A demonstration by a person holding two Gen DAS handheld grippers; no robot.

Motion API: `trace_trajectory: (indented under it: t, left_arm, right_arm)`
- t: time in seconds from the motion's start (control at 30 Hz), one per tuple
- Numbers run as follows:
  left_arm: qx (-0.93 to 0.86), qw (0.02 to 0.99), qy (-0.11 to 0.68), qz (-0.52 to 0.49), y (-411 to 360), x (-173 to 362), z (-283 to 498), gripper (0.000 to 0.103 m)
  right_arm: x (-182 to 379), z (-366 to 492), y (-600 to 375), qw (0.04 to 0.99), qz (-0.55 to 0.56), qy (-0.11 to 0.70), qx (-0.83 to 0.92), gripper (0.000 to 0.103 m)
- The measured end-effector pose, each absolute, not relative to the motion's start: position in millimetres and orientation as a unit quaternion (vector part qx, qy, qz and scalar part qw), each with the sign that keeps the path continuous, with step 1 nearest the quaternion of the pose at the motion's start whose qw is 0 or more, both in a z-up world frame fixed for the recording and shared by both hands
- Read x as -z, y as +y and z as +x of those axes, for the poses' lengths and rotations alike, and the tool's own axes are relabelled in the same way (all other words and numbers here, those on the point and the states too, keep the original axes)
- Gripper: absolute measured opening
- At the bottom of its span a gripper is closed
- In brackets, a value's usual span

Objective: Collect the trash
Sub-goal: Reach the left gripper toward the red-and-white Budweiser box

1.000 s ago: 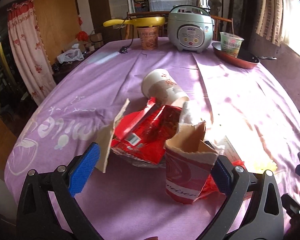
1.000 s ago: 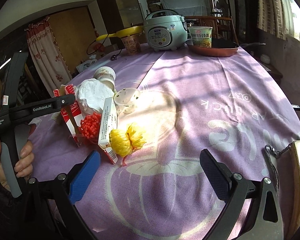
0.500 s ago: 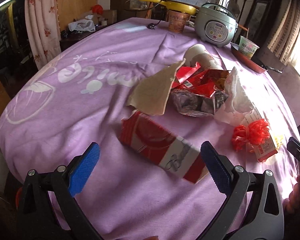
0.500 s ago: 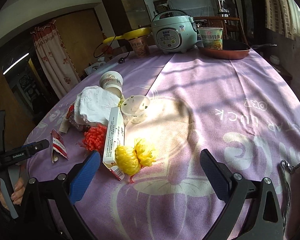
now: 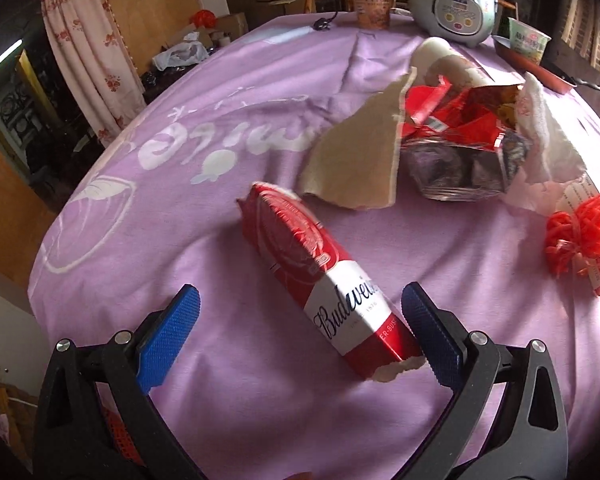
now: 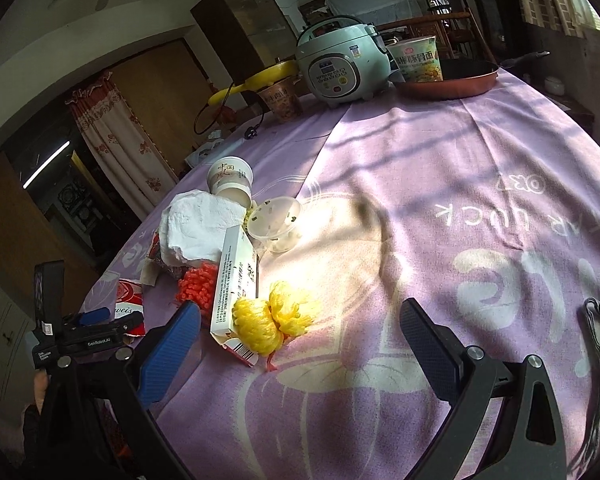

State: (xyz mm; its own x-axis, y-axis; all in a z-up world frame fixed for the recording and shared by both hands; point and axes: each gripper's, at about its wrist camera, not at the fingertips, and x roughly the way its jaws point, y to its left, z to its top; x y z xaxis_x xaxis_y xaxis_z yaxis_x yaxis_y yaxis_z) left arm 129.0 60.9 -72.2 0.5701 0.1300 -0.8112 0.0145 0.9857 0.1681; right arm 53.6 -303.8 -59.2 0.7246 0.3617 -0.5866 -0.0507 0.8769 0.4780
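Note:
A torn red and white Budweiser carton piece lies flat on the purple tablecloth. My left gripper is open, its near end between the jaws, close to the right pad. Behind it lie a brown cardboard scrap, a red foil wrapper, white tissue and a red pompom. My right gripper is open and empty above the cloth, just right of a yellow pompom and a white box.
A clear plastic cup and a tipped paper cup lie in the pile. At the far edge stand a rice cooker, a noodle cup in a red pan and another cup.
The Budweiser piece, upright at my left gripper a second ago, now lies flat. The left gripper drew back, then closed in around its near end. The right gripper barely moved.

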Motion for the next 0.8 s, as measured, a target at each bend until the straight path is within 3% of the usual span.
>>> trace_trajectory:
  t: [0.17,0.43,0.8]
  left_arm:
    - [-0.053,0.891,0.448,0.052,94,57,120,0.097]
    - [-0.032,0.884,0.462,0.064,62,80,134,0.097]
    - [-0.013,0.887,0.462,0.016,75,85,136,0.098]
  right_arm:
    - [60,54,-305,0.900,0.232,0.350,-0.119,0.098]
    - [57,52,-300,0.908,0.207,0.347,-0.113,0.098]
    - [55,50,-292,0.911,0.187,0.347,-0.119,0.098]
